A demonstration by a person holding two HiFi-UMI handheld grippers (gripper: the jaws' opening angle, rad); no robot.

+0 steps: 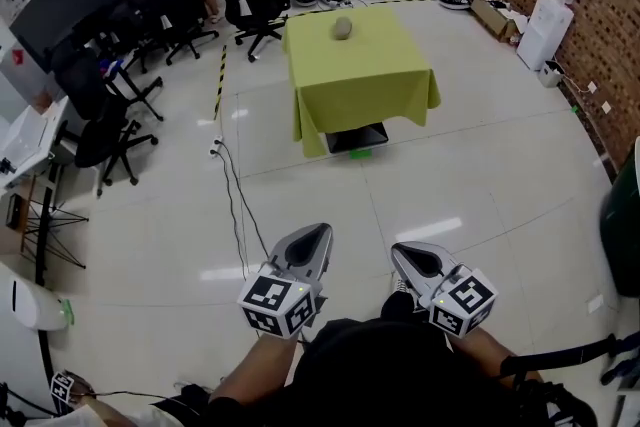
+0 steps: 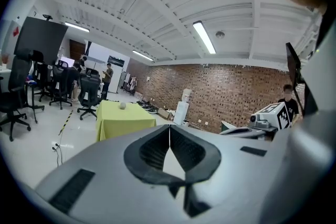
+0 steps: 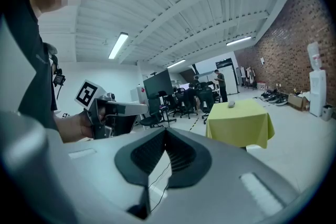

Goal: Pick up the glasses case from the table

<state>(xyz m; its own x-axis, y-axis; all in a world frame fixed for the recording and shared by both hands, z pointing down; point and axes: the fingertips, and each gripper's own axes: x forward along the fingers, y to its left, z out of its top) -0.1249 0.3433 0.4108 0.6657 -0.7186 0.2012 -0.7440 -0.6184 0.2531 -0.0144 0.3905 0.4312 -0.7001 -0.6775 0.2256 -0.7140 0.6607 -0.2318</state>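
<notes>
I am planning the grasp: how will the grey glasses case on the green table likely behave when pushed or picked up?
The glasses case looks rounded, so it may rock or roll if nudged. It is small against the table, so probably light.

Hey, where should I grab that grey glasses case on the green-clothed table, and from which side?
Probably across the rounded middle of the glasses case, coming from above: it lies alone toward the far side of the table, nothing crowding it. It's too small here to tell its long axis.
</notes>
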